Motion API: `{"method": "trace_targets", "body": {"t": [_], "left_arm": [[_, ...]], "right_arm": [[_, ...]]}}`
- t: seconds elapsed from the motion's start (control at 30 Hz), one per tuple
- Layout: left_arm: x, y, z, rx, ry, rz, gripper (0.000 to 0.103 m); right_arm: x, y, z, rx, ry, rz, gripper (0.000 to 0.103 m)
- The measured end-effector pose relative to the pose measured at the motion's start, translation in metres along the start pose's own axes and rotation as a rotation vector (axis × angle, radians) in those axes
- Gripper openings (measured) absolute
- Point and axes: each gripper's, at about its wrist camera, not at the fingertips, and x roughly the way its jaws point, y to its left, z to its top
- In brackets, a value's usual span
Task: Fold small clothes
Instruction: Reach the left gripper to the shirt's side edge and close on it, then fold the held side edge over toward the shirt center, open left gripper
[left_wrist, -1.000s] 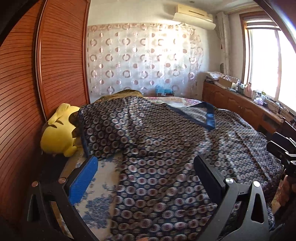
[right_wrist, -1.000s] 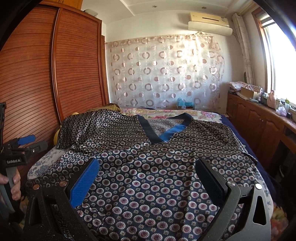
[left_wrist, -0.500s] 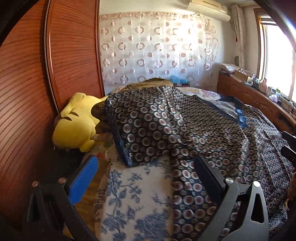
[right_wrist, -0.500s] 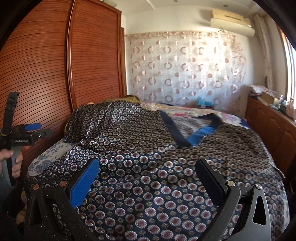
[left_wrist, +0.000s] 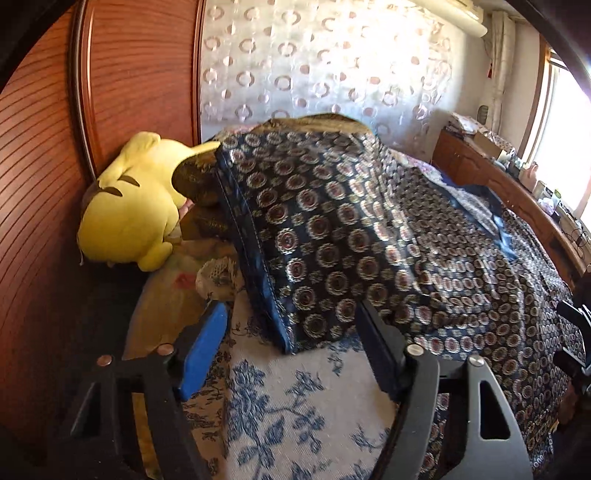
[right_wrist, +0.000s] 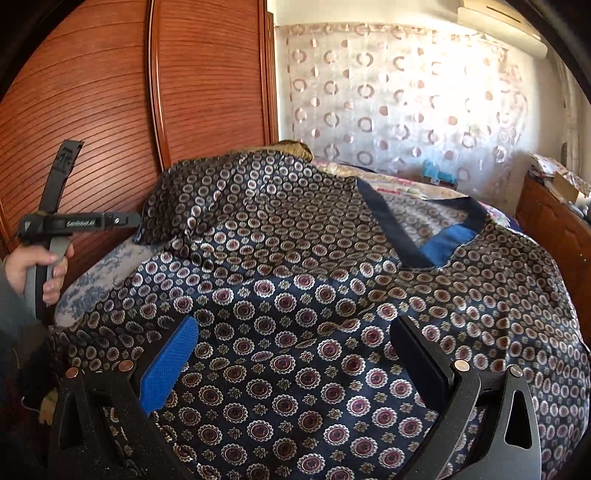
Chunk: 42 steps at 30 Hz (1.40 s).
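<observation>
Two risks stand out. First, the dark navy satin garment with a circular medallion print (left_wrist: 332, 229) looks slippery, so a shallow pinch at the sleeve's stitched hem would likely let the cloth slide out. Second, the left gripper (left_wrist: 291, 354) could close on the white bedsheet with blue floral print (left_wrist: 280, 398) along with the hem, since the sleeve corner lies directly on it, and the sheet would drag up with the fold. The yellow plush toy (left_wrist: 129, 206), at middle left of the left wrist view, sits just beside the sleeve and could be knocked.

The left gripper hangs with jaws spread wide and nothing between them; the sleeve's lower corner sits in the centre of that frame, just above and between the fingertips, not yet touched. The right gripper (right_wrist: 295, 358) is likewise wide apart and empty, hovering over the garment's body, which fills the lower and centre of the right wrist frame, its blue V-neck trim (right_wrist: 443, 236) toward the upper right.
</observation>
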Motion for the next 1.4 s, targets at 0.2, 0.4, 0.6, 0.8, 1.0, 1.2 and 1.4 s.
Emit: {"method": "trace_targets", "body": {"t": [0.2, 0.4, 0.6, 0.8, 1.0, 1.2, 1.4], "left_arm": [[0.022, 0.002, 0.005, 0.012, 0.065, -0.001, 0.072], [0.026, 0.000, 0.006, 0.034, 0.084, -0.029, 0.064], [0.028, 0.004, 0.008, 0.030, 0.087, -0.048, 0.037], [0.012, 0.001, 0.009, 0.070, 0.047, -0.029, 0.008], [-0.017, -0.024, 0.024, 0.129, -0.031, -0.059, 0.004], [-0.036, -0.074, 0.045, 0.217, -0.076, -0.154, 0.003], [-0.030, -0.149, 0.061, 0.353, -0.043, -0.258, 0.003]], "right_arm": [[0.000, -0.007, 0.006, 0.027, 0.005, 0.020, 0.103], [0.007, -0.002, 0.005, 0.032, 0.007, 0.032, 0.103], [0.011, 0.002, 0.004, 0.029, 0.006, 0.025, 0.103], [0.011, 0.006, 0.003, 0.028, -0.001, 0.020, 0.103], [0.011, 0.005, 0.002, 0.035, 0.002, 0.022, 0.103], [0.011, 0.005, 0.001, 0.038, 0.002, 0.022, 0.103], [0.012, 0.005, 0.000, 0.045, -0.001, 0.021, 0.103]]}}
